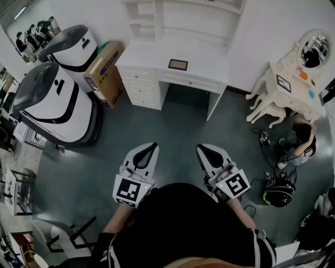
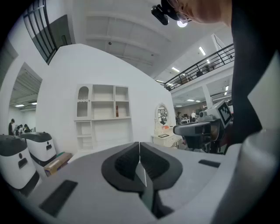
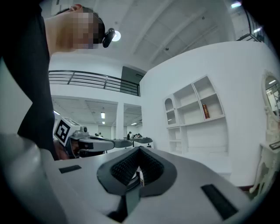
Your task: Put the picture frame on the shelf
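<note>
A dark-rimmed picture frame point(image 1: 178, 64) lies flat on the white desk point(image 1: 152, 58), under the white shelf unit point(image 1: 183, 15) against the far wall. Both grippers are held close to my body, well short of the desk. My left gripper point(image 1: 152, 147) is shut with nothing in it, and its pads point(image 2: 131, 159) meet. My right gripper point(image 1: 203, 149) is shut and empty too, its dark pads point(image 3: 146, 165) pressed together. The shelf unit point(image 2: 103, 108) shows ahead in the left gripper view and off to the right point(image 3: 194, 109) in the right gripper view.
Two large white-and-grey robots point(image 1: 57, 102) and a cardboard box point(image 1: 107, 70) stand left of the desk. A white vanity point(image 1: 285, 99) with an oval mirror and a second small frame point(image 1: 283, 82) stands at the right, and a person point(image 1: 301, 140) crouches below it. A chair point(image 1: 57, 235) is near left.
</note>
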Available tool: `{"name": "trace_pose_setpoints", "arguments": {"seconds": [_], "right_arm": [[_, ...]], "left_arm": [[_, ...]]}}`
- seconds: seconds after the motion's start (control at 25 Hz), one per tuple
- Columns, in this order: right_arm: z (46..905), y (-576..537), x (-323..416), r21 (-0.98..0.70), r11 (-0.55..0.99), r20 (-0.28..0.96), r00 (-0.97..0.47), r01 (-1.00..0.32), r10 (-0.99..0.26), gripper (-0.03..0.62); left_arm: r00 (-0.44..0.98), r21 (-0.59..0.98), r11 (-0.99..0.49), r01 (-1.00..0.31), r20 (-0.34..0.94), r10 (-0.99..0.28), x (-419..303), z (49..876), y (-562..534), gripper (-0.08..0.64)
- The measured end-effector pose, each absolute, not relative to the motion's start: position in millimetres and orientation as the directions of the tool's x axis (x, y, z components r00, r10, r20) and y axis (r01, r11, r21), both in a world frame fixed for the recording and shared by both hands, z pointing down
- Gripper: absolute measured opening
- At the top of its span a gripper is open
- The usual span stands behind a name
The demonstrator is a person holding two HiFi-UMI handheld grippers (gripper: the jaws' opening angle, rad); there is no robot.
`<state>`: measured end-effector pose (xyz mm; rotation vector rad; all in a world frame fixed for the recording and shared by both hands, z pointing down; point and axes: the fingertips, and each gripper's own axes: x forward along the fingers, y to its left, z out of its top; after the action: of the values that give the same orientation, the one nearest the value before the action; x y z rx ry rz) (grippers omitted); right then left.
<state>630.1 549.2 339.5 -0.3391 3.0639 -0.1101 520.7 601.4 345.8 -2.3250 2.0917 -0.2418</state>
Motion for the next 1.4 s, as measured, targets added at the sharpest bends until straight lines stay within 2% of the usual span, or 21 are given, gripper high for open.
{"name": "trace_pose_setpoints", "arguments": {"seconds": [0.8,1.08,1.4], "right_arm": [[369,498,719,-0.19,0.97,-0.021,-0.987,-0.155,-0.162,0.02],[373,465,705,-0.21,0.966,-0.013,-0.987,-0.154,-0.16,0.021],[364,412,646,-0.188,0.973,-0.036,-0.989,-0.135,-0.144,0.021]], "left_arm": [[0.107,-0.074,-0.123,-0.99,0.189,-0.976,610,375,537,0.01],[0.123,-0.059,-0.137,-0.989,0.195,-0.973,604,382,499,0.01],[0.137,-0.06,-0.15,-0.987,0.181,-0.974,550,386,441,0.01]]}}
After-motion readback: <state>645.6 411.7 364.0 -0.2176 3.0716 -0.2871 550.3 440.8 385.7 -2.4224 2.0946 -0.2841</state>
